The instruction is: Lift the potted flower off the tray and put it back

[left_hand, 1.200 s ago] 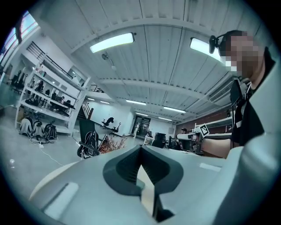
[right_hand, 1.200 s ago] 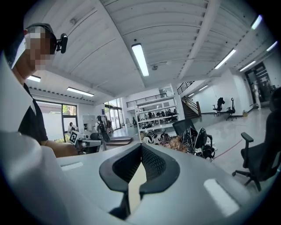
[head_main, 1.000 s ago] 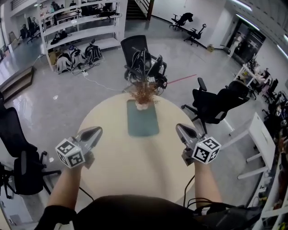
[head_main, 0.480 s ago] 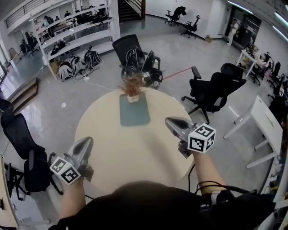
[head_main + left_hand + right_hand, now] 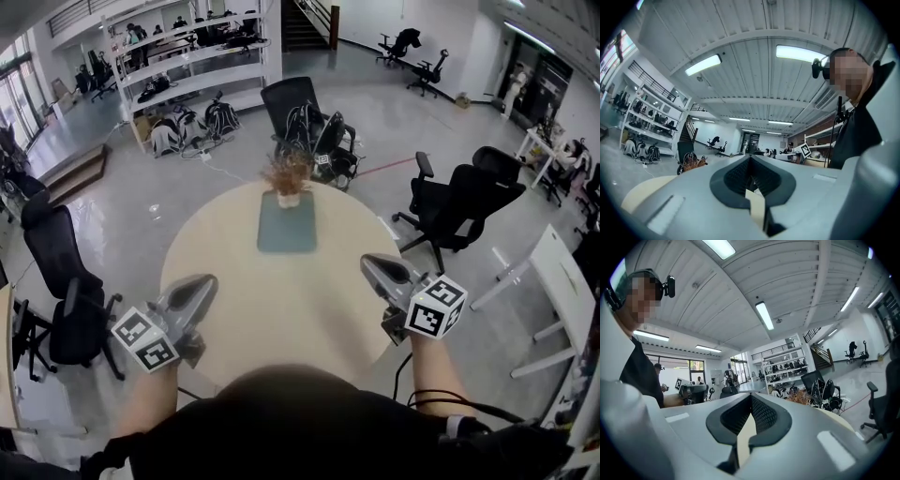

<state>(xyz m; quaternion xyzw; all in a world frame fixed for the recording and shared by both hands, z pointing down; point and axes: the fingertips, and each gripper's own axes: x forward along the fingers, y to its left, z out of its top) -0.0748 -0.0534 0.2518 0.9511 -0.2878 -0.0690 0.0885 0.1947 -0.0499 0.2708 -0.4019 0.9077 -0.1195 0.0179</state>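
Rust-brown dried potted flower in small white pot stands on far end of flat teal rectangular tray, at far side of round pale wood bench. Left gripper & right gripper hover over bench's near edge, well apart from pot, both w/ jaws pressed together, nothing held. Prob. spaced left/right of tray to keep sightline free; lift either not begun or done.

The right tool fills the lower frame, jaws closed tip to tip with nothing between them. Past it on the right, the flower stands at the counter's far edge, a black chair behind it. White shelves stand further back. A person's dark top shows on the left.
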